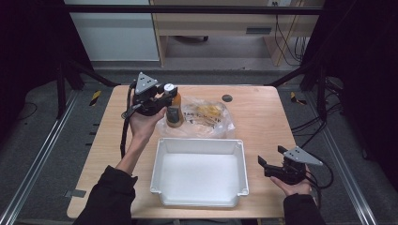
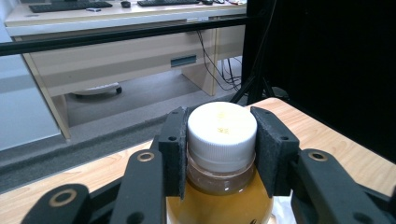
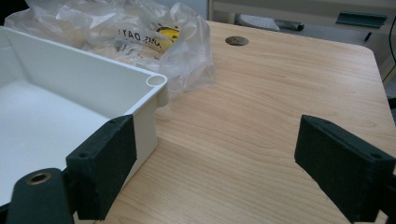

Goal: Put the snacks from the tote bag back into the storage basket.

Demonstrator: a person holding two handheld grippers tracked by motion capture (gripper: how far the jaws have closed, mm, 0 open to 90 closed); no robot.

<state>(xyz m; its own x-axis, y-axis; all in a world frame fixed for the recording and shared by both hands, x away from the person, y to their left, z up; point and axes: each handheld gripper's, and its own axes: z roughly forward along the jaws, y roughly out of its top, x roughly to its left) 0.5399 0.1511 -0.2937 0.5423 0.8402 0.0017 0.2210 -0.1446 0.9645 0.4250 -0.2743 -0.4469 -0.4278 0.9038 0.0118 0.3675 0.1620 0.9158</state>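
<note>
Since left gripper (image 2: pixel 222 154) clamps only white cap of amber-liquid plastic bottle (image 2: pixel 222 140), bottle could twist loose mid-carry; right gripper (image 3: pixel 233 163) spread empty beside white plastic bin (image 3: pixel 93 88).

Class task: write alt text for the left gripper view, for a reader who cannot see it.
The left tool grips a bottle of amber liquid by its white screw cap, one black jaw pressed on each side. Beyond lie the wooden table edge and a desk.

plastic bag (image 1: pixel 209 117) just behind tray (image 1: pixel 199 146)
</note>
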